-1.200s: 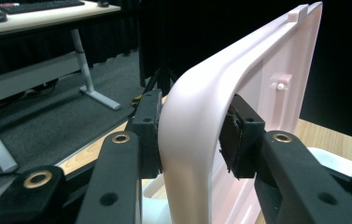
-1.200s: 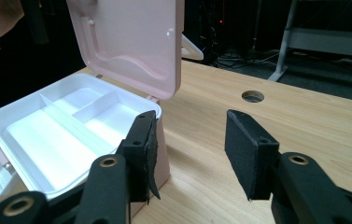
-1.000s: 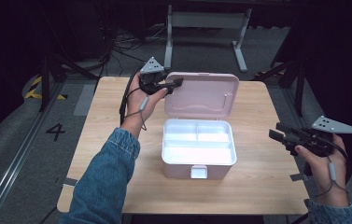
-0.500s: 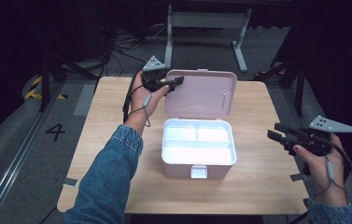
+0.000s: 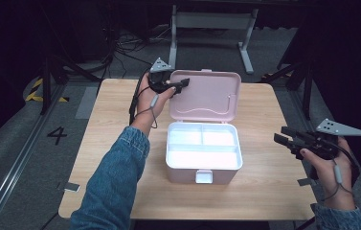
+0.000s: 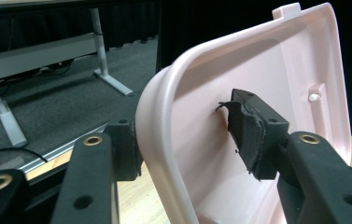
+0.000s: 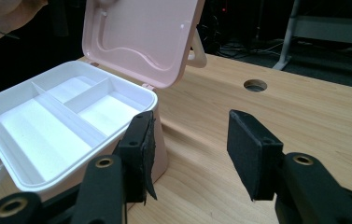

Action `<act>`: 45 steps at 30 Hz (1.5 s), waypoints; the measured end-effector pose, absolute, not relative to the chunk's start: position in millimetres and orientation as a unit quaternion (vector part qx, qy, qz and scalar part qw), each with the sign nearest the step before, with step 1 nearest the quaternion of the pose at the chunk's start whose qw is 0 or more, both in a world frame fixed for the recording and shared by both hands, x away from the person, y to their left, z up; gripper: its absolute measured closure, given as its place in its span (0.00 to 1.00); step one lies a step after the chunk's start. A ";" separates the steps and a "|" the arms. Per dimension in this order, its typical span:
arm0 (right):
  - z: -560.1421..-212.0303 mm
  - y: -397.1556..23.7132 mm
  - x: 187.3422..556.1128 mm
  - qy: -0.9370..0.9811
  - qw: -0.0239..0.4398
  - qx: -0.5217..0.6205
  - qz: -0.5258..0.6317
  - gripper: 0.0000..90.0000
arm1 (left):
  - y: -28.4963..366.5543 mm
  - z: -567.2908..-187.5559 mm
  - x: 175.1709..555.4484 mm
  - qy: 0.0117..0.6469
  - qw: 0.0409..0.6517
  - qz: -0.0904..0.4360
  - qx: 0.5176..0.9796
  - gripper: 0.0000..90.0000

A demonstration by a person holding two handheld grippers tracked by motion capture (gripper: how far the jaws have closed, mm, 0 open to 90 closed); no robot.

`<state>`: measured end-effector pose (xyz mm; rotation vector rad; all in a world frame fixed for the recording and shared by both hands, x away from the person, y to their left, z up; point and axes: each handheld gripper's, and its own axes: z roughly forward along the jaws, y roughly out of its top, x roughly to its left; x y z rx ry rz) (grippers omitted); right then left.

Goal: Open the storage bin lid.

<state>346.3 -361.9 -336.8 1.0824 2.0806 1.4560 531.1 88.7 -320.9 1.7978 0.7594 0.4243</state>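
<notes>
Both jaws of the left gripper (image 5: 183, 85) have just been opening, straddling the lid (image 5: 207, 96) rim.

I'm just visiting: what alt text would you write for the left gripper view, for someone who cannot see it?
The left gripper straddles the rim of a pink box lid, one black jaw outside and one inside; the jaws have just been opening, and the inside pad stands clear of the plastic. Behind lie grey carpet and a white metal table leg.
</notes>
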 end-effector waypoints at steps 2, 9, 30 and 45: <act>-337.1 -362.2 346.1 0.740 0.187 0.386 0.518 0.58 | 88.2 -323.6 534.3 0.323 0.541 0.177 0.756 0.53; -339.6 -364.6 348.7 0.740 0.186 0.390 0.516 0.58 | 86.3 -333.4 543.4 0.328 0.540 0.170 0.756 0.48; -345.2 -368.8 353.3 0.741 0.178 0.393 0.514 0.58 | 84.9 -356.3 560.4 0.347 0.536 0.141 0.757 0.42; -351.5 -367.9 357.3 0.745 0.169 0.395 0.510 0.57 | 87.1 -372.6 570.3 0.363 0.535 0.112 0.755 0.41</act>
